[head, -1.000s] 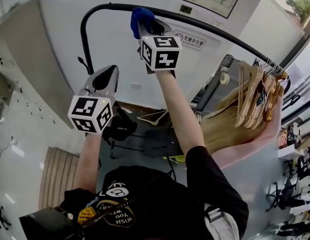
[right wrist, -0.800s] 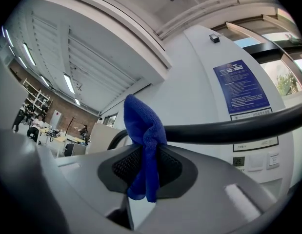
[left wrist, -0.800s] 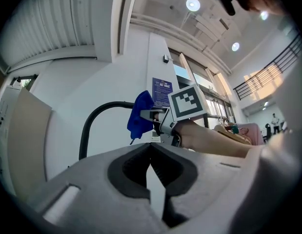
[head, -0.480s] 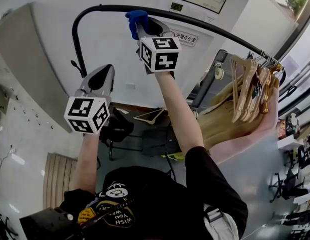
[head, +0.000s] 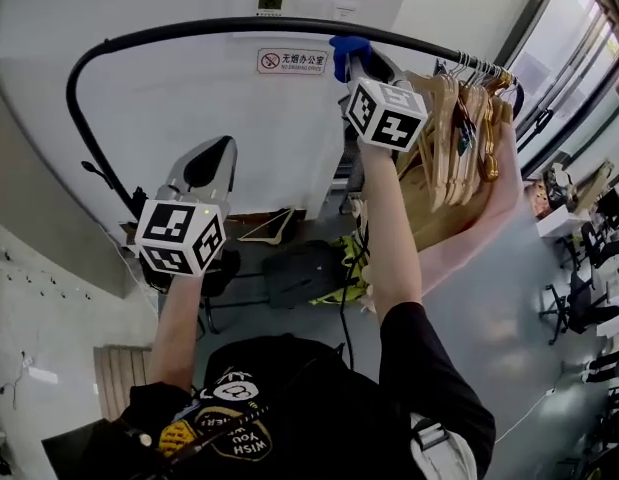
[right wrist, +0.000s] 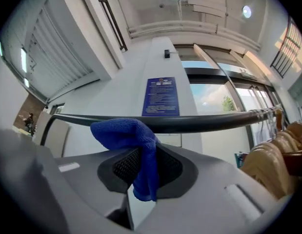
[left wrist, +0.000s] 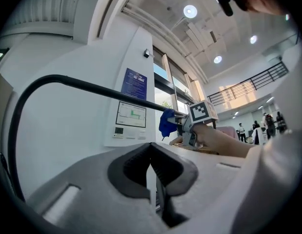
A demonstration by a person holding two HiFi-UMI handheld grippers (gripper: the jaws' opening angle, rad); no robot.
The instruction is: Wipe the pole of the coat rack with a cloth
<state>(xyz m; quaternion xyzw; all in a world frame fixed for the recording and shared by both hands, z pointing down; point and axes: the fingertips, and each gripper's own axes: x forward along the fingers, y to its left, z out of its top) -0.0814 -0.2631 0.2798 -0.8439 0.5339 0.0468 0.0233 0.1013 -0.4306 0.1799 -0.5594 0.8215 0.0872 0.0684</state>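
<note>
Sliding right gripper [head: 355, 62] along pole [head: 189, 27] up to hangers [head: 454, 138] beside it | clamping cloth [right wrist: 126, 133] | keeping left gripper [left wrist: 151, 168] closed, empty | seemingly finishing wipe

Counted: one black pole [head: 189, 30]; one blue cloth [head: 345, 48]; two grippers, the left hand-held gripper [head: 217, 153] and the right hand-held gripper [head: 361, 66]; one bunch of wooden hangers [head: 451, 133] at the pole's right end, too crowded to number; one wall sign [head: 292, 61].
</note>
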